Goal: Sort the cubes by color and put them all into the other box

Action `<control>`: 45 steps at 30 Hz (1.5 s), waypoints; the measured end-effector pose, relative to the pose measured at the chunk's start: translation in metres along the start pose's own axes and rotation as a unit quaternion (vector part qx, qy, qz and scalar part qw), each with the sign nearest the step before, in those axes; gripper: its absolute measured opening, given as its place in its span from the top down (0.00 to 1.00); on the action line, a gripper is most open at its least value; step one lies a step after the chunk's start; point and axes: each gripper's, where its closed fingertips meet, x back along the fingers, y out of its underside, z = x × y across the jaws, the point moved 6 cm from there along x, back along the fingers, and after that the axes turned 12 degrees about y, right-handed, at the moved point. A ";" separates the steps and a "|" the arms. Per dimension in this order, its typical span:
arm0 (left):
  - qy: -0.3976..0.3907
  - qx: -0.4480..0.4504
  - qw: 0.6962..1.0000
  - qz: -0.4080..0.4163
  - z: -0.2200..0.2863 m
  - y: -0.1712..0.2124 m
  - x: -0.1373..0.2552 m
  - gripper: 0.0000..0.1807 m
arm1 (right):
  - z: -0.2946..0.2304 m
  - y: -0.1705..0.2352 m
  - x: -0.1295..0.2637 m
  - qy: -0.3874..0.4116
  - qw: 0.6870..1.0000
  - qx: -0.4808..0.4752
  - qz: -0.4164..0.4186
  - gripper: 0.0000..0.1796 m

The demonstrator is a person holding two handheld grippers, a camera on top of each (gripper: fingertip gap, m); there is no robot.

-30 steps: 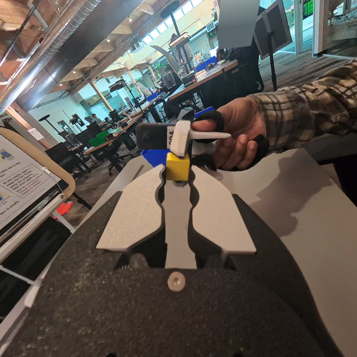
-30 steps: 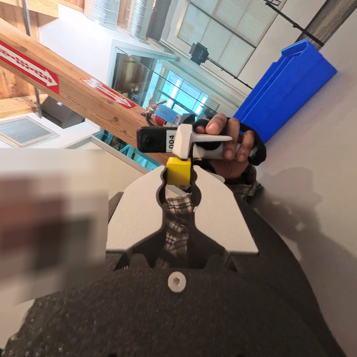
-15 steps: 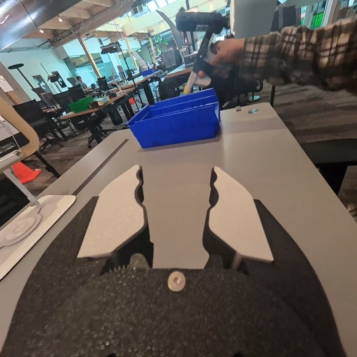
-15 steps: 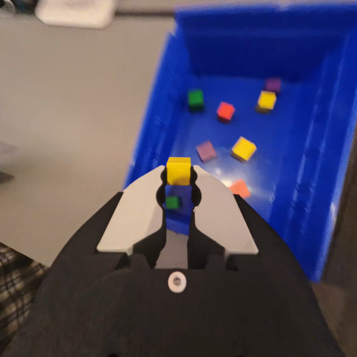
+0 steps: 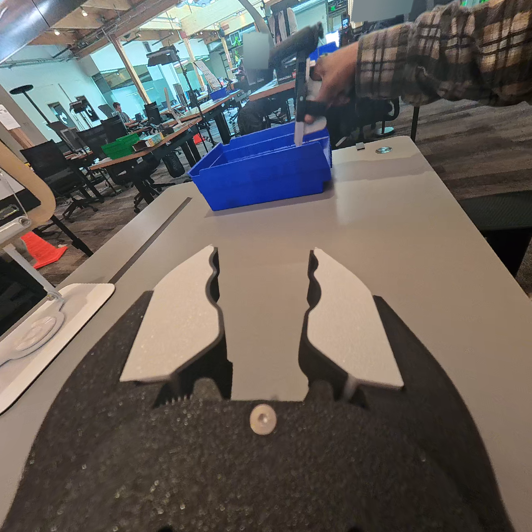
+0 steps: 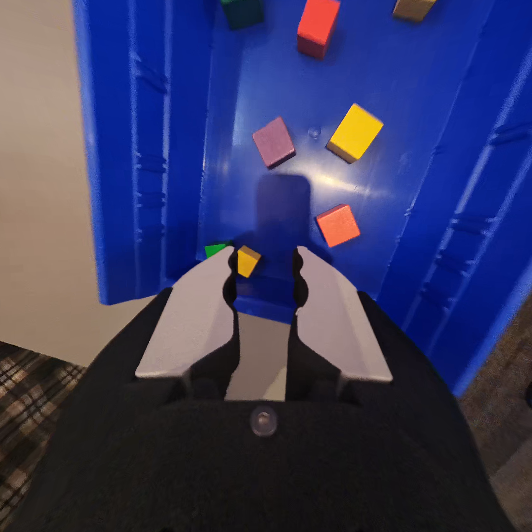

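In the left wrist view, a white base plate [image 5: 54, 322] lies at the left edge on the grey surface [image 5: 359, 244]. The left tool [image 5: 263, 259] fills the lower centre, its 2 pale fingers [image 5: 184, 322] spread wide apart over bare surface with nothing between them. Above centre stand 2 blue boxes [image 5: 264, 178], one just behind the other. At the upper right a hand [image 5: 331, 77] in a plaid sleeve [image 5: 449, 54] points the right tool [image 5: 299, 138] down into the boxes; its tip is hidden behind a box wall.

In the right wrist view, the pale surface [image 6: 40, 172] runs down the left side, then comes the ribbed wall of the blue box [image 6: 138, 144]. A green cube [image 6: 214, 250] peeks out at the box's near left corner, half hidden by the tool's left finger. Just right of it a small yellow cube [image 6: 246, 261] sits close against the inner edge of that finger; whether it rests on the floor or is in mid-air is unclear. The right tool [image 6: 263, 256] stands with its fingers apart, gripping nothing. Further up the frame lie a dark green cube [image 6: 243, 11] at the top edge, a purple cube [image 6: 273, 141], a red cube [image 6: 316, 27], an orange cube [image 6: 338, 225] and a larger yellow cube [image 6: 355, 133]. Another cube is cut off at the top right.
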 end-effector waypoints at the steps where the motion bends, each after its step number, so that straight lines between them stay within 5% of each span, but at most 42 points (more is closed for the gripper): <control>1: -0.001 0.001 1.000 0.001 0.000 0.000 0.000 0.68 | -0.001 -0.005 0.011 0.007 1.000 -0.002 0.016 0.79; 6: -0.014 -0.002 1.000 -0.006 -0.002 0.000 0.001 0.68 | -0.042 -0.043 0.087 -0.014 0.977 0.011 0.213 0.77; 11: -0.024 -0.003 1.000 -0.001 -0.004 0.000 0.002 0.68 | -0.127 -0.062 0.131 -0.058 0.902 0.066 0.422 0.69; 18: -0.045 -0.004 0.999 0.002 -0.009 -0.002 0.007 0.68 | -0.236 -0.073 0.088 -0.157 0.811 0.070 0.559 0.63; 24: -0.084 -0.003 0.996 0.008 -0.014 -0.010 0.031 0.67 | -0.290 -0.075 0.026 -0.248 0.784 0.019 0.569 0.64; 30: -0.158 0.004 0.987 0.006 0.000 -0.033 0.106 0.67 | -0.304 -0.068 0.004 -0.230 0.795 0.075 0.556 0.65; 37: -0.312 0.013 0.940 -0.136 0.014 -0.057 0.272 0.67 | -0.316 -0.065 0.005 -0.227 0.789 0.114 0.559 0.66; 41: -0.335 0.103 0.905 -0.240 0.015 -0.036 0.357 0.65 | -0.326 -0.066 0.005 -0.231 0.792 0.117 0.553 0.65; 45: -0.294 0.179 0.882 -0.322 0.024 0.000 0.403 0.62 | -0.336 -0.070 0.015 -0.210 0.796 0.141 0.550 0.65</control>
